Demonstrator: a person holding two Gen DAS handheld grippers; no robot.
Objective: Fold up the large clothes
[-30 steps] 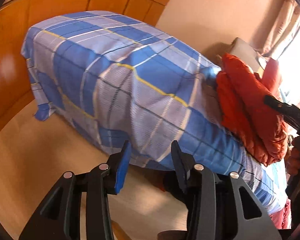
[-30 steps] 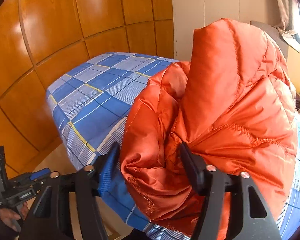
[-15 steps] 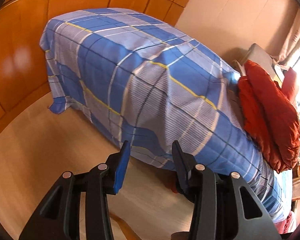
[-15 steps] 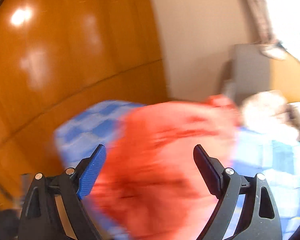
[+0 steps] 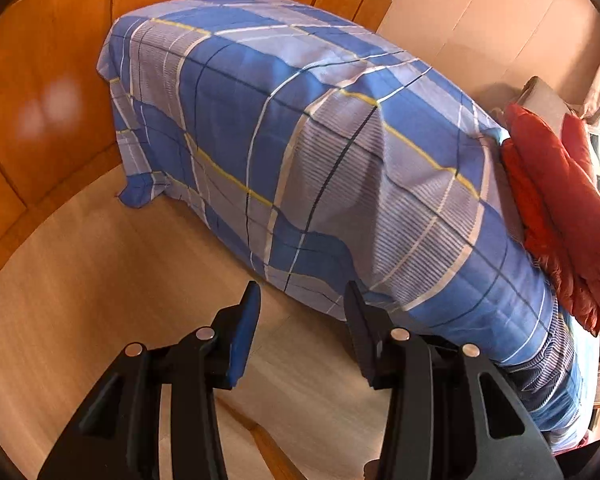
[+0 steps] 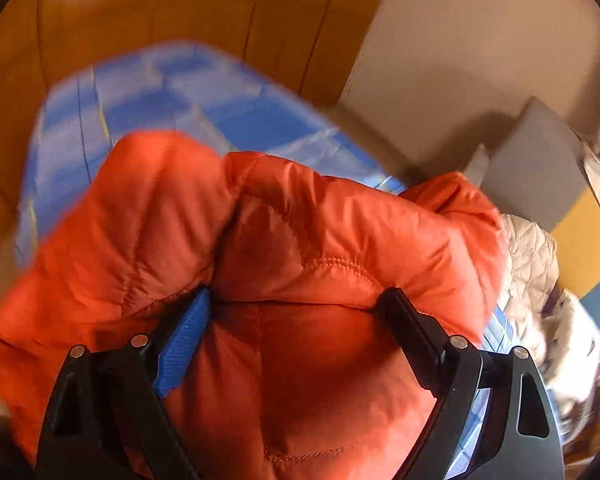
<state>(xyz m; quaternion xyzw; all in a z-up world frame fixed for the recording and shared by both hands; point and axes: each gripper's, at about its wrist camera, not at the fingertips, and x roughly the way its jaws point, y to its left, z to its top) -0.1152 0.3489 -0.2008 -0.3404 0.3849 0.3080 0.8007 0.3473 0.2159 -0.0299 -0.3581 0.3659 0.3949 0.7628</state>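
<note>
An orange puffer jacket lies bunched on a bed with a blue plaid sheet. My right gripper stands wide over it. Its fingertips push into the puffy fabric, which bulges between them, and the pads do not clamp it. In the left wrist view the jacket sits at the bed's far right. My left gripper hangs partly open and empty above the floor, just before the sheet's hanging edge.
Orange wooden wall panels close off the left and back. Light wood floor runs along the bed. A grey cushion leans at the beige wall, and a white quilted garment lies right of the jacket.
My right gripper let go of the jacket fold, spread wide, swung aside and now sits pushed into the jacket. My left gripper sank slightly toward the floor by the bed.
</note>
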